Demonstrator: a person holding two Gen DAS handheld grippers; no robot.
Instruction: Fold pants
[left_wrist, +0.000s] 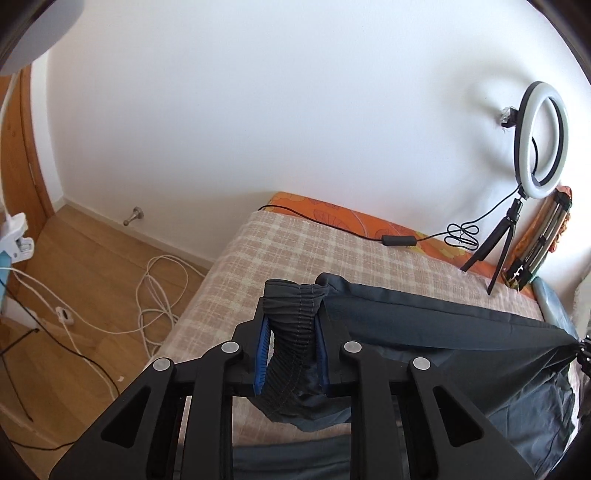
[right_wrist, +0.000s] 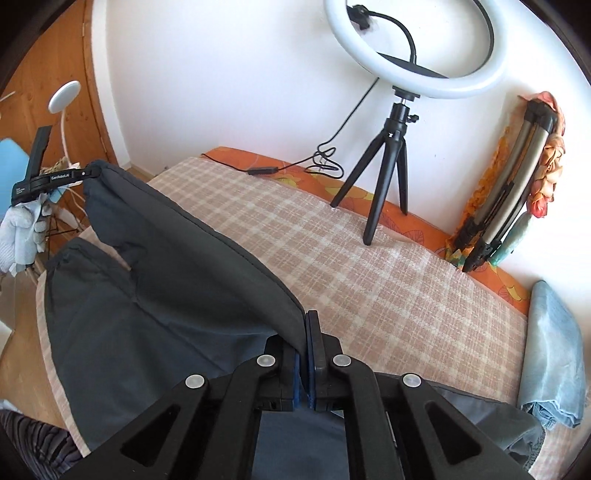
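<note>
Dark grey pants (left_wrist: 424, 325) hang stretched between my two grippers above a checked bed cover (left_wrist: 288, 251). My left gripper (left_wrist: 291, 332) is shut on the gathered elastic waistband (left_wrist: 295, 306). My right gripper (right_wrist: 306, 339) is shut on the other end of the pants (right_wrist: 177, 266), with a thin fold of cloth between the blue pads. In the right wrist view the left gripper (right_wrist: 55, 179) shows at far left holding the raised corner. The lower part of the pants lies on the bed cover (right_wrist: 369, 266).
A ring light on a black tripod (right_wrist: 388, 147) stands on the bed near the wall, with its cable (left_wrist: 399, 240). A folded stand (right_wrist: 506, 184) leans at the right. A light blue cloth (right_wrist: 554, 350) lies at the bed's right edge. White cables (left_wrist: 159, 295) lie on the wood floor.
</note>
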